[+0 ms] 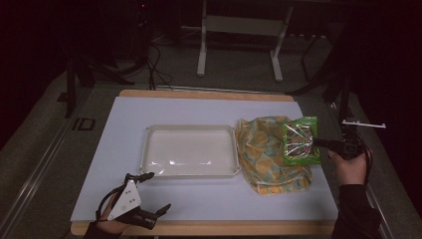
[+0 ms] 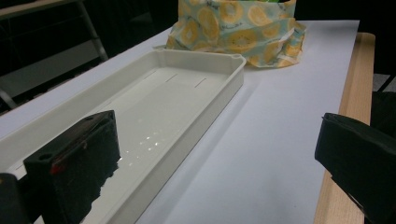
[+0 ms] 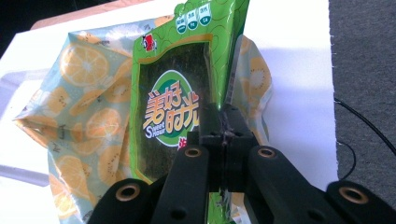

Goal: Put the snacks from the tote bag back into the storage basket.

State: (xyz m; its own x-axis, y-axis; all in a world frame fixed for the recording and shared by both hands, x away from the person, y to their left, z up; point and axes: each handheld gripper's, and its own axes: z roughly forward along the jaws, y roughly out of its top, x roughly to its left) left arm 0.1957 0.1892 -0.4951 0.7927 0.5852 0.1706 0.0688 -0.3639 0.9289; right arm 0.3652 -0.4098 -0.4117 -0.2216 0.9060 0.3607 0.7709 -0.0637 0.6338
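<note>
Right now our right claw point(image 3: 223, 122) is clenched on the edge of a flat green foil snack packet with orange lettering point(image 1: 300, 141), which hangs just above the crumpled fabric bag printed with orange slices point(image 1: 266, 159) at the right of the white-covered worktop point(image 1: 199, 201). We judge the step to be lifting the packet clear of the bag and carrying it left to the shallow white plastic tray point(image 1: 189, 150), which lies just left of the bag, its right rim at the bag's edge. To do it well we should keep the pinch firm, since only a narrow strip of the edge sits between the jaws and the foil looks slippery; raise the packet until its lower corner is free of the fabric, then travel level so it does not swing or drag the bag along. Our left claw point(image 1: 155, 191) rests released at the near left edge, jaws wide apart and holding nothing; it could steady the bag if the fabric catches.

We cannot tell whether the bag holds anything more, as its folds hide the inside. From the right gripper view the packet's lower part is hidden behind the jaws, and the small print is too fine to read. The room beyond the far edge is too dark to make out.
</note>
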